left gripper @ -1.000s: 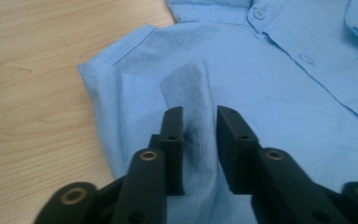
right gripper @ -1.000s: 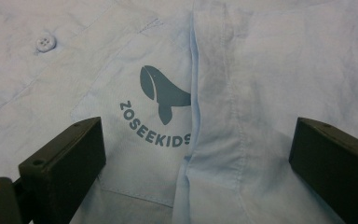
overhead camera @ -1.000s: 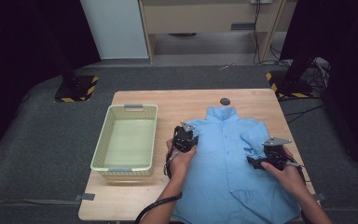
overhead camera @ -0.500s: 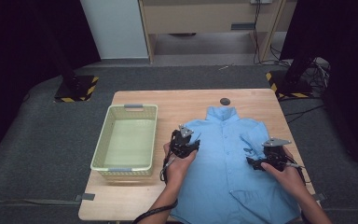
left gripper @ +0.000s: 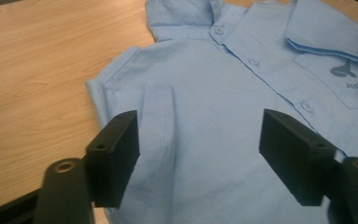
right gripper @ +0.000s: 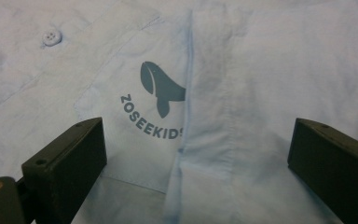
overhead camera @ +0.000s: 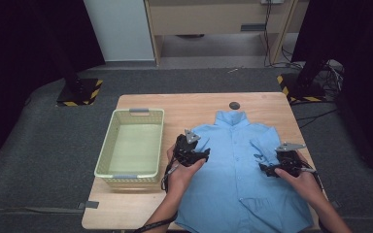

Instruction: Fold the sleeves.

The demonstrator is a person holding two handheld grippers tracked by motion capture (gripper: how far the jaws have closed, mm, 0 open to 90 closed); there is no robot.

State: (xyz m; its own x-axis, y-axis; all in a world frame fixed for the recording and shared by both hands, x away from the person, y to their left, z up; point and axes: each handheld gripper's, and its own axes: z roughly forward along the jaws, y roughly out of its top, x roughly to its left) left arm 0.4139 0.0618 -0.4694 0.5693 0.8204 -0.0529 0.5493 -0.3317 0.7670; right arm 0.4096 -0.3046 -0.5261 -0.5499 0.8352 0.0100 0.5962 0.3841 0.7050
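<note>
Jaws of the left tool have just been opening and stand wide with nothing clamped, hovering over the folded-in sleeve at the nine o'clock edge of the blue shirt. The right tool is also spread wide over the folded sleeve by the whale logo, gripping nothing. The shirt lies flat on the table, collar toward twelve o'clock, and the green basket at nine o'clock holds nothing.

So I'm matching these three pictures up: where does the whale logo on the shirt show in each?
High view: whale logo, tiny, left of the right gripper.
Left gripper view: far right edge.
Right gripper view: centre.
Shared landmark: the blue shirt's button placket.
</note>
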